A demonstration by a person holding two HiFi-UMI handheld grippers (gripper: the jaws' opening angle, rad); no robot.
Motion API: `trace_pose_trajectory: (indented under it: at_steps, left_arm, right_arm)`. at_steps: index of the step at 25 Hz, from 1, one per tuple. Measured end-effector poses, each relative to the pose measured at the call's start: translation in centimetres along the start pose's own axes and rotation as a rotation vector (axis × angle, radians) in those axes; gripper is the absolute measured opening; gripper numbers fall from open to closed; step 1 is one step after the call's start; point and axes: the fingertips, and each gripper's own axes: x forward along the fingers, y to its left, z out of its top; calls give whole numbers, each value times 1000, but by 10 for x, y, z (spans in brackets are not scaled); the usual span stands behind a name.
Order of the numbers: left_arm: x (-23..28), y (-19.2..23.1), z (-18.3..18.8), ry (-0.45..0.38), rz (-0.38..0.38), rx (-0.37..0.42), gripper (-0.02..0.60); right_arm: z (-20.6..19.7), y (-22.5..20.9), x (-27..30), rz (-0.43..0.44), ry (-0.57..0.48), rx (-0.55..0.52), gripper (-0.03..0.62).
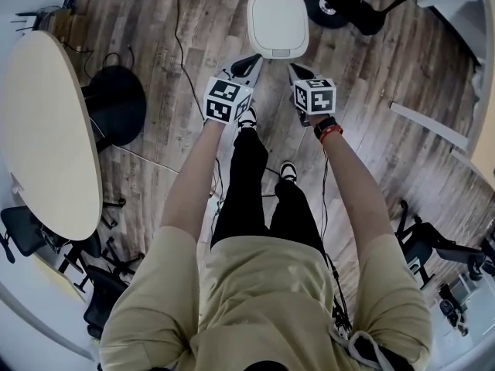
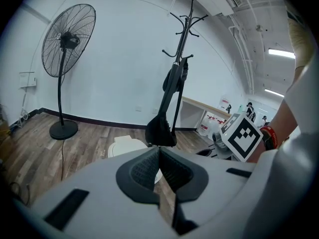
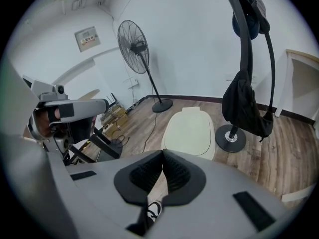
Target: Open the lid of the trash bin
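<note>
Person's black-and-white shoes (image 1: 247, 118) stand on the grey-brown wood plank floor (image 1: 170, 122), facing the bin. Left gripper (image 1: 249, 62) and right gripper (image 1: 300, 71) are held side by side, apart from each other, tips pointed toward the bin. Both have their jaws closed together with nothing between them; the pads meet at the tip in each gripper view. Neither touches the bin. The white plastic trash bin with rounded rectangular lid (image 1: 277, 20) sits on the floor just beyond the gripper tips, lid down flat and shut. Black coat stand with round base (image 1: 325, 6) is just right of and behind the bin, with a black bag (image 3: 244, 108) hanging on it. Black pedestal fan (image 2: 67, 34) stands further back by the white wall (image 2: 124, 59).
</note>
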Motion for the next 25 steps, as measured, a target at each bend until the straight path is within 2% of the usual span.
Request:
trace_pose_trajectory:
  at_steps: [15,25]
  left_arm:
    - [63,32,-65,23,-27,-13,23]
    - [74,51,-74,12,-25,-15,23]
  right_arm:
    - [-44,-38,83,6,49,4,2]
    - [-46,-59,108,7,48,59,2]
